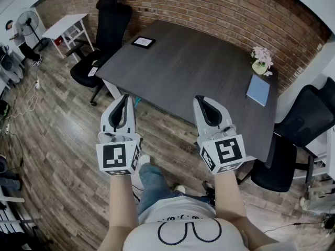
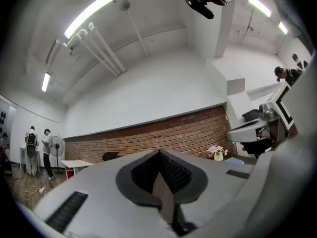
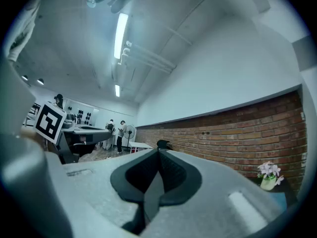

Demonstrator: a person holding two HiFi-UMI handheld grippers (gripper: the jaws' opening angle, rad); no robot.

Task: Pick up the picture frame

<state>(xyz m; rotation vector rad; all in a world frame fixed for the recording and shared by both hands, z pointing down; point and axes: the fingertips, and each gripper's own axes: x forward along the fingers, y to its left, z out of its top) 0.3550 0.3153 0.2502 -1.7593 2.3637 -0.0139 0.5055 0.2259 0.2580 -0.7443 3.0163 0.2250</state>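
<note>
The person's two bare forearms reach forward side by side, marker cubes up. The left tongs [image 1: 124, 98] and right tongs [image 1: 202, 99] both point toward 12 o'clock, about level, with a wide gap between them. Each pair is closed together with nothing between, as both gripper views show [image 2: 159, 153] [image 3: 158, 150]. In the head view their tips come up to the near edge of the dark table [image 1: 199, 72], with wood floor [image 1: 57, 140] open below at 7 o'clock. The table's middle is bare. A blue notebook [image 1: 258, 90] and flowers [image 1: 261, 61] sit at 2 o'clock near the right edge. The picture frame [image 1: 143, 42] appears to lie flat at 11 o'clock near the far left corner, its long side running roughly 9 to 3. A black office chair [image 1: 104, 35] stands just beyond that corner, before the brick wall [image 1: 220, 9].
</note>
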